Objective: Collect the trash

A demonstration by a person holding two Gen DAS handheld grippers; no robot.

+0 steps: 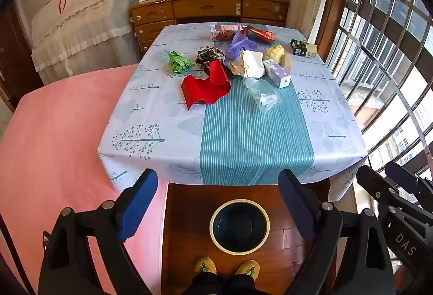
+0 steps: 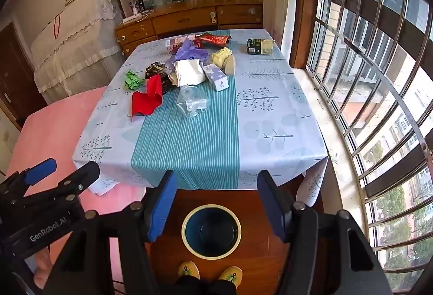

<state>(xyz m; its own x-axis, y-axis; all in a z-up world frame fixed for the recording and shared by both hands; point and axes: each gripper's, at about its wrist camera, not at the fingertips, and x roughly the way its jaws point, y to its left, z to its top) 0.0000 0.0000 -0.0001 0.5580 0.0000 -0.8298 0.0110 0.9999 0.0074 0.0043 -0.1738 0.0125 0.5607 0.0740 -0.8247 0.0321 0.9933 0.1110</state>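
Trash lies at the far half of the table: red paper [image 1: 205, 86] [image 2: 146, 101], a clear plastic bottle [image 1: 261, 92] [image 2: 193, 103], a green paper ball [image 1: 178, 62], a white crumpled bag [image 1: 251, 63], a small purple box [image 1: 278, 73], a purple plastic bag [image 1: 239, 42] and a dark carton [image 1: 303, 47]. A round dark bin with a cream rim [image 1: 211, 226] [image 2: 183, 231] stands on the floor below the table's near edge. My left gripper [image 1: 217, 200] and right gripper [image 2: 217, 205] both hover above the bin, open, with nothing between their fingers.
The blue patterned tablecloth [image 1: 257, 138] hangs over the near edge. A pink bed [image 1: 54, 146] lies close on the left and a barred window [image 1: 392, 51] on the right. A wooden desk [image 1: 205, 8] stands behind the table. A person's slippers [image 1: 205, 265] are beside the bin.
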